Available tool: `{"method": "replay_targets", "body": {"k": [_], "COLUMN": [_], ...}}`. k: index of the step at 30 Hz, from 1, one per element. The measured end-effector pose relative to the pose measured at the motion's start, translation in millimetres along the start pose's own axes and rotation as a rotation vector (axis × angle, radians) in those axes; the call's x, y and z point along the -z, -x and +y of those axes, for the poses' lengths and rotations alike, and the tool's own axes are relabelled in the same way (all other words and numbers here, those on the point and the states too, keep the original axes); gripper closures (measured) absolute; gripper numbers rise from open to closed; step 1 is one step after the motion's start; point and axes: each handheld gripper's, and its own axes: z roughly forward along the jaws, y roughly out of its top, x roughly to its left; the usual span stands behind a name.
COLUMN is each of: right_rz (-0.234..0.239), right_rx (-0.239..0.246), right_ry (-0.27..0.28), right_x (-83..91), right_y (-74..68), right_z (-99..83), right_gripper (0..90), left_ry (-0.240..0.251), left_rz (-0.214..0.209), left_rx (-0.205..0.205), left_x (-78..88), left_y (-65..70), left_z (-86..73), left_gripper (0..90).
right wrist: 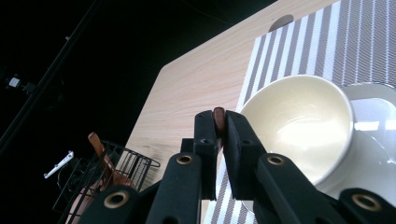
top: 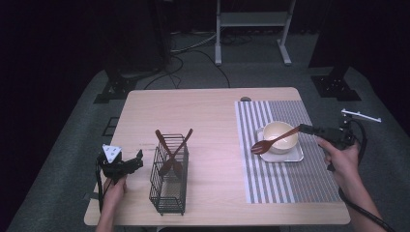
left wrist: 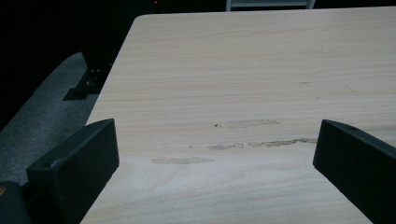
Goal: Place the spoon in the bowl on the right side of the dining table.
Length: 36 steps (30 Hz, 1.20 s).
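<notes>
The right gripper has its two black jaws pinched tight on the handle end of a wooden spoon; in the right gripper view the reddish-brown tip of that handle stands clamped between the pads, just proud of them. From the grip the spoon runs out toward 8 o'clock, handle across the mouth of a cream bowl, oval head past the bowl's rim over the white tray on which the bowl sits. The spoon is dark red-brown wood, slim in the handle, smooth, with no mark on it that can be read. The tray lies on a grey-and-white striped placemat covering the right part of the pale wooden table. No brand, label or writing is legible on any of these things. Well apart, toward 9 o'clock of the bowl, stands a black wire caddy holding two more brown wooden utensils crossed in an X. Beyond it, at the table's left edge, the left gripper rests low with its jaws spread wide and bare tabletop between them.
</notes>
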Motion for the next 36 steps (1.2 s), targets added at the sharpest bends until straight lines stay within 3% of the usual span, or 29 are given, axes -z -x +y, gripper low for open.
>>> {"method": "replay_targets", "body": {"k": [36], "right_rz": [-0.082], "right_rx": [-0.053], "right_ry": [0.102], "right_x": [33.2], "right_y": [19.7], "right_z": [11.6], "right_gripper": [83.0], "left_ry": [-0.001], "left_rz": [-0.001], "left_rx": [-0.002], "left_x": [-0.3], "left_y": [0.0], "left_z": [0.1], "left_gripper": [0.0]}}
